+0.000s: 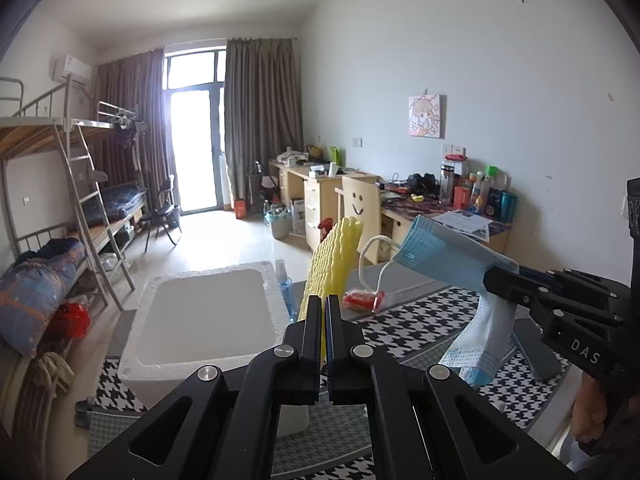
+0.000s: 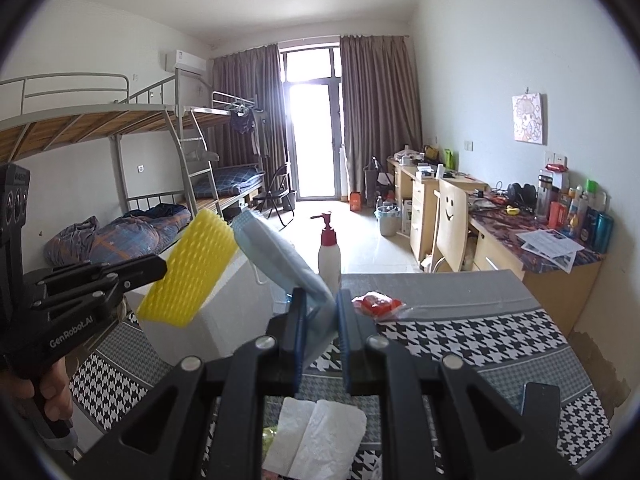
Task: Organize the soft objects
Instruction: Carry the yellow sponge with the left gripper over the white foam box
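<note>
My left gripper (image 1: 323, 304) is shut on a yellow foam net sleeve (image 1: 334, 264), which sticks up above the white foam box (image 1: 208, 312). In the right wrist view the same sleeve (image 2: 192, 272) juts from the left gripper (image 2: 162, 270) at the left. My right gripper (image 2: 322, 300) is shut on a blue face mask (image 2: 276, 254); its upper part fans out above the jaws. From the left wrist view the mask (image 1: 448, 252) hangs in the right gripper (image 1: 490, 280), a white ear loop (image 1: 370, 256) dangling. Both grippers are raised over the houndstooth-cloth table (image 2: 460, 332).
A red-filled clear packet (image 2: 378, 304) lies on the table. A white pump bottle (image 2: 329, 252) and a blue spray bottle (image 1: 286, 288) stand by the box. White tissues (image 2: 316, 436) lie under the right gripper. A chair (image 2: 452, 224), desks and bunk beds stand beyond.
</note>
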`<state>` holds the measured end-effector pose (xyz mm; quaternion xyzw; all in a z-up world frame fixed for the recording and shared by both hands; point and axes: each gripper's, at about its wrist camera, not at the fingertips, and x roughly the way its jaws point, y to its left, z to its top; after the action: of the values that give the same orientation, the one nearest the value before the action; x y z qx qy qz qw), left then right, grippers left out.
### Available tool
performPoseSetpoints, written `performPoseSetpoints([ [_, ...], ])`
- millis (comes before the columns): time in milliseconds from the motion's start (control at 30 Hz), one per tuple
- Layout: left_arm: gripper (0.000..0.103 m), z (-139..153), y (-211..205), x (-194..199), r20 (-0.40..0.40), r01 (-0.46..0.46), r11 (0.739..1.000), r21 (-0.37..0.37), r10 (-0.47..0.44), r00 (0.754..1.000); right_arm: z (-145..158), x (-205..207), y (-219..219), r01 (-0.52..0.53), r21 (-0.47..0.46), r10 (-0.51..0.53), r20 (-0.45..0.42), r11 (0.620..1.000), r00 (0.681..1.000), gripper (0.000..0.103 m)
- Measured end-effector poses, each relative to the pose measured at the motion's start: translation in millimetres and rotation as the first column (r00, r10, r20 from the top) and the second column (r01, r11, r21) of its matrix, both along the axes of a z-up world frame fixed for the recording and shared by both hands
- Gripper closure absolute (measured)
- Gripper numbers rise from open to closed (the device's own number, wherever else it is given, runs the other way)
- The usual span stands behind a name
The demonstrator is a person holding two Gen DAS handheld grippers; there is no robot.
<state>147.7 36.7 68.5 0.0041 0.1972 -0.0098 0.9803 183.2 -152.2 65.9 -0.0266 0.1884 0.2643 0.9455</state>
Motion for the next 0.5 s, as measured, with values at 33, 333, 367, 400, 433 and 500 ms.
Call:
performPoseSetpoints([
  [33, 0.101, 0, 1, 0, 0.001, -0.002, 1.000, 0.000, 0.002, 1.000, 1, 1, 2, -0.001, 0.000, 0.001, 0.001, 1.000, 1.000, 0.085],
  [333, 0.101, 15, 15, 7, 0.029, -0.043, 0.999, -0.007, 0.043, 0.999, 6, 10, 15, -0.024, -0.005, 0.024, 0.002, 1.000, 1.000, 0.085],
  [367, 0.101, 15, 17, 8, 0.029, -0.050, 0.999, -0.011, 0.050, 0.998, 7, 11, 16, -0.028, -0.006, 0.028, 0.001, 1.000, 1.000, 0.085],
  [400, 0.101, 16, 19, 9, 0.031, -0.059, 0.998, -0.013, 0.059, 0.998, 7, 12, 17, -0.030, -0.007, 0.030, 0.001, 1.000, 1.000, 0.085],
  [433, 0.101, 17, 22, 10, 0.032, -0.068, 0.998, -0.015, 0.068, 0.997, 8, 12, 18, -0.033, -0.009, 0.033, 0.003, 0.999, 0.999, 0.085],
  [500, 0.102, 16, 25, 11, 0.035, -0.084, 0.996, -0.017, 0.085, 0.996, 9, 13, 20, -0.037, -0.006, 0.037, 0.001, 0.999, 0.999, 0.085],
])
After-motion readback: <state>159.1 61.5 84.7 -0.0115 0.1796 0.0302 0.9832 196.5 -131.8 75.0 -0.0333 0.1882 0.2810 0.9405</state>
